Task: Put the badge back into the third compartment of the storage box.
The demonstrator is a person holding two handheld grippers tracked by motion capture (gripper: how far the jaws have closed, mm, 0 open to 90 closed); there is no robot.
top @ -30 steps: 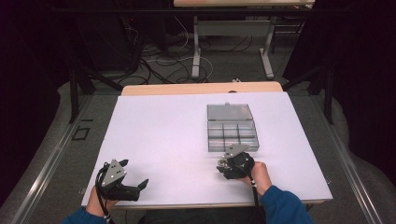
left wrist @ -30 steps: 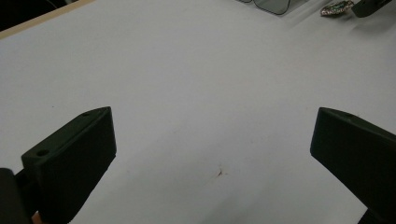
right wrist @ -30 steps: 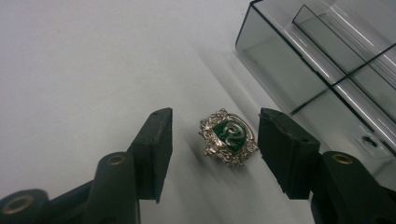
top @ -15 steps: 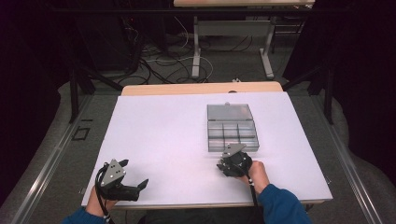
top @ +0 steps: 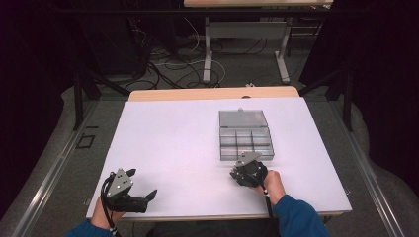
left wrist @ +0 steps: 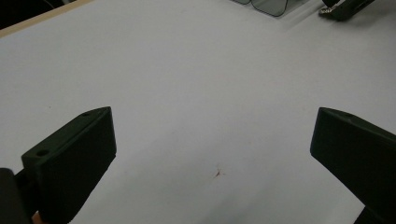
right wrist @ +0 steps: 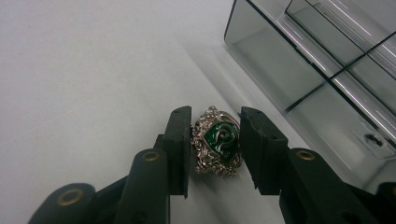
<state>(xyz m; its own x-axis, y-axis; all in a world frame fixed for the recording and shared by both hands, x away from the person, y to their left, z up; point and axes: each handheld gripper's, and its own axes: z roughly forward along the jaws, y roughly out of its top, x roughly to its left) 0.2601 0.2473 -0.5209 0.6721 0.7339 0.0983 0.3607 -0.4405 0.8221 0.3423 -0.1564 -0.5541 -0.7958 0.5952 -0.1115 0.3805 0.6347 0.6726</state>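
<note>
A silver ring (right wrist: pixel 217 142) with a green stone sits between the jaws of my right gripper (right wrist: pixel 215 116), which is shut on it just above the white table. A clear grey compartment box (right wrist: pixel 327 60) lies open right beside it, its nearest cells bare. In the high view the right gripper (top: pixel 239 170) is at the box's (top: pixel 245 134) near edge. My left gripper (top: pixel 142 182) is at the front left of the table, open, jaws wide with nothing between them (left wrist: pixel 215 126).
The white table top (top: pixel 173 143) runs wide between the two grippers. A small reddish mark (left wrist: pixel 217 173) is on it under the left gripper. The table's front edge (top: pixel 197 216) is close to both hands. Cables and desk legs lie on the floor beyond.
The right gripper has shifted slightly by the box's near edge. The left gripper has stayed put.
</note>
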